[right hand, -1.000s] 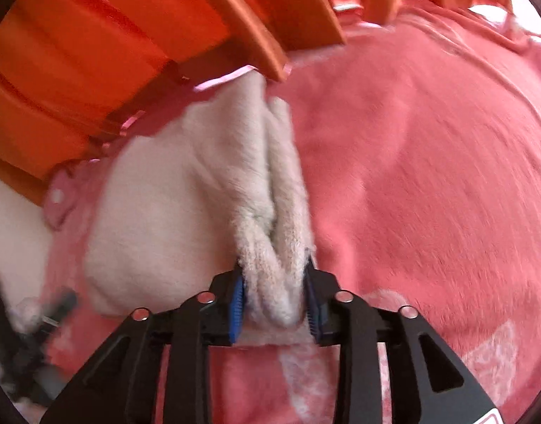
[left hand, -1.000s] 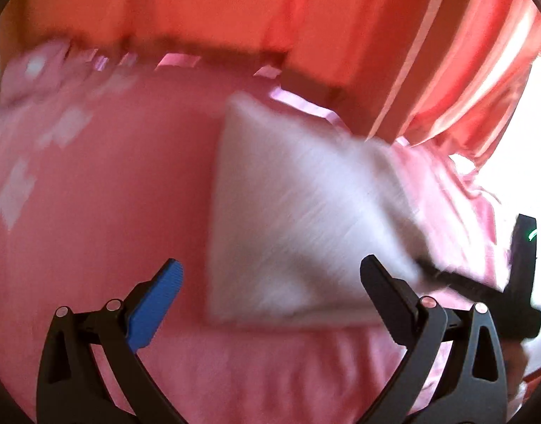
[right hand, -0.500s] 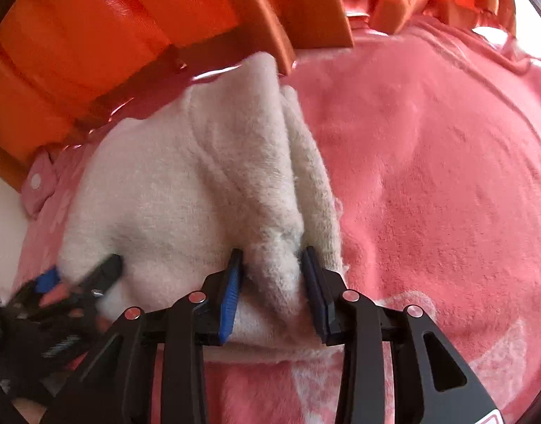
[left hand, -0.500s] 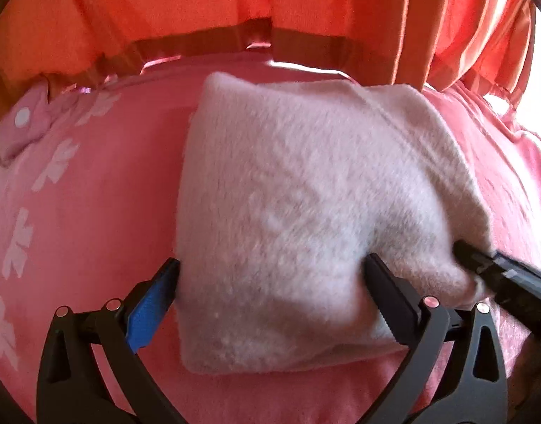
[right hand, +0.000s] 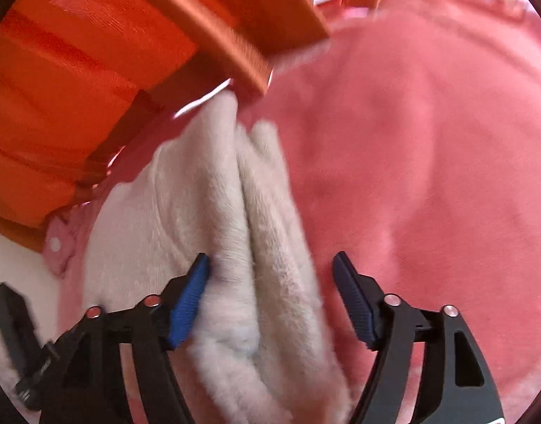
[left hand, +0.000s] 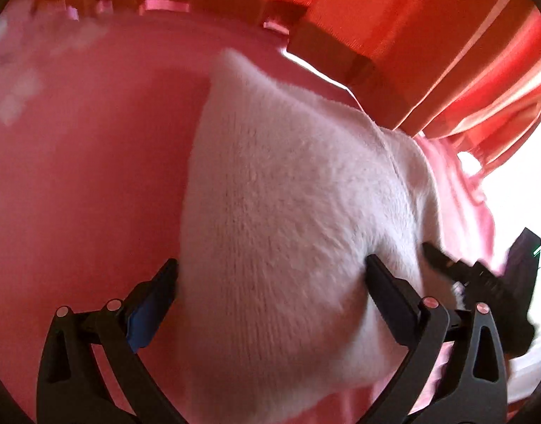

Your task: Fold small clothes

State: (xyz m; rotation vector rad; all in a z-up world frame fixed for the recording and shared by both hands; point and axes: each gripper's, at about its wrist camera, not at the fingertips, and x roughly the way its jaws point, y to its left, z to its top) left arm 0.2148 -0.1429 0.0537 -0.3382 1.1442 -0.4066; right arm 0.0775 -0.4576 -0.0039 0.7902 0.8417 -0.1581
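A folded white fuzzy garment (left hand: 291, 212) lies on a pink blanket (left hand: 86, 162). My left gripper (left hand: 270, 282) is open, its jaws spread wide on either side of the garment's near end. In the right wrist view the garment (right hand: 214, 219) shows its stacked folded edges. My right gripper (right hand: 270, 282) is open, with the garment's thick edge between its jaws, nearer the left blue pad (right hand: 189, 300). The right gripper also shows at the right edge of the left wrist view (left hand: 482, 275). The left gripper shows at the lower left of the right wrist view (right hand: 16, 335).
The pink blanket (right hand: 429, 162) covers the surface and carries pale flower prints (left hand: 16, 92) at the far left. Orange striped curtains (left hand: 429, 35) hang close behind the garment. A bright window area (left hand: 518, 194) lies at the right.
My right gripper has opened and let go of the garment's folded edge. My left gripper stays open around the garment and has swung, so the garment sits further right in its view.
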